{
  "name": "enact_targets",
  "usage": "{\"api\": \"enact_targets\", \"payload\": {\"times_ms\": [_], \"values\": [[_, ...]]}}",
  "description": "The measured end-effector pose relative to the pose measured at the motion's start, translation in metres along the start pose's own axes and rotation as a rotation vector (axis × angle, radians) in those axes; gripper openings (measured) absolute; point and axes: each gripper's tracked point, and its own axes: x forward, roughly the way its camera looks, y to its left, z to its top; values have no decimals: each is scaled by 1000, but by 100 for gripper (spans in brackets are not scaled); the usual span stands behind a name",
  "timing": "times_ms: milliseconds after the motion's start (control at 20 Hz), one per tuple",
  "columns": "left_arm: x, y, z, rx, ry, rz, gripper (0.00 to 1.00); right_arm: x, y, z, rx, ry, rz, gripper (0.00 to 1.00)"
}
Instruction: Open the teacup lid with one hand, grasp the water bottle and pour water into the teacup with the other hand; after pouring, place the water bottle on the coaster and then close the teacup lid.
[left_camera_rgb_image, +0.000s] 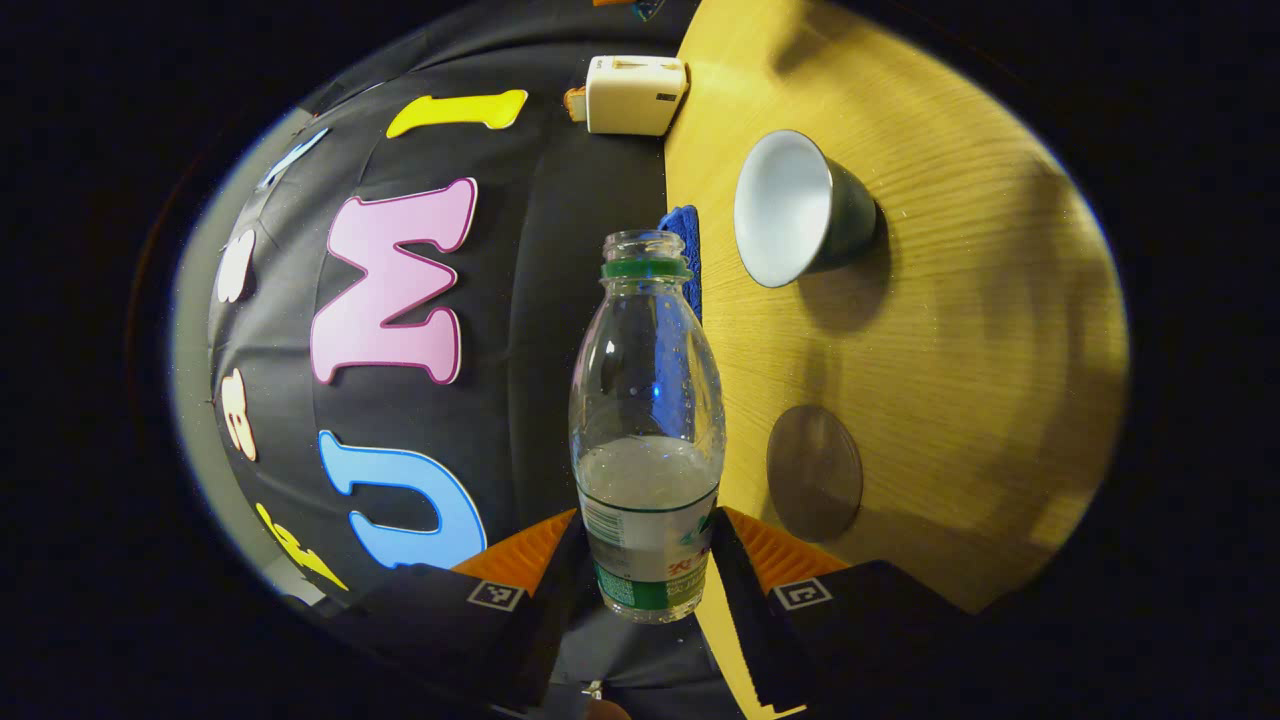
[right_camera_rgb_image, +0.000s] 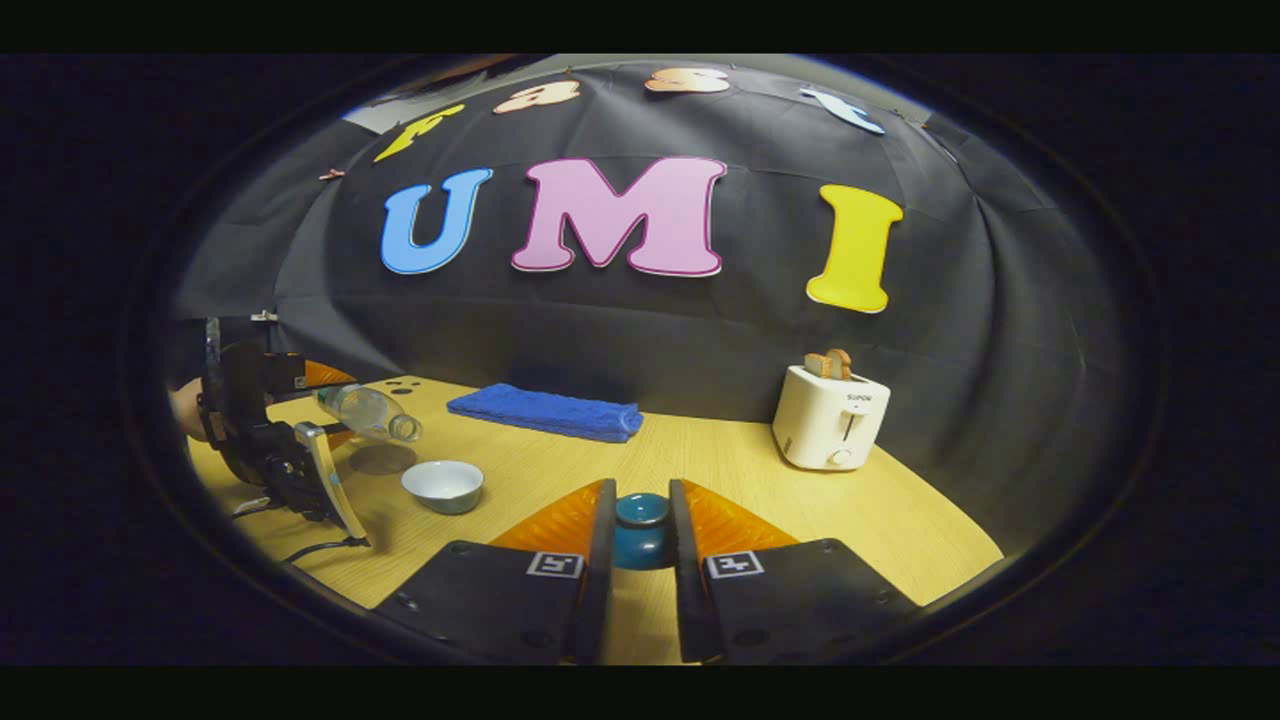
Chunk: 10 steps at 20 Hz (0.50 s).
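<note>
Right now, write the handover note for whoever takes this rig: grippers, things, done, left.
Left gripper: shut on the bottle, which is uncapped, partly filled and tipped toward the cup, its mouth not yet over it.
Right gripper: shut on the lid, held off the cup.
Cup: open on the table, looks empty. Coaster: bare, beside the cup, under the bottle.
Done: lid off, bottle grasped and tilted.
Left: pour into the cup, stand the bottle on the coaster, put the lid back.
Also on the table: blue towel, toaster.
</note>
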Motion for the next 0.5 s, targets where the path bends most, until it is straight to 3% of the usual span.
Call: {"api": "enact_targets", "payload": {"times_ms": [500], "values": [[4, 7, 3, 143, -17, 40, 75, 2, -2, -5, -6, 7, -2, 33]]}}
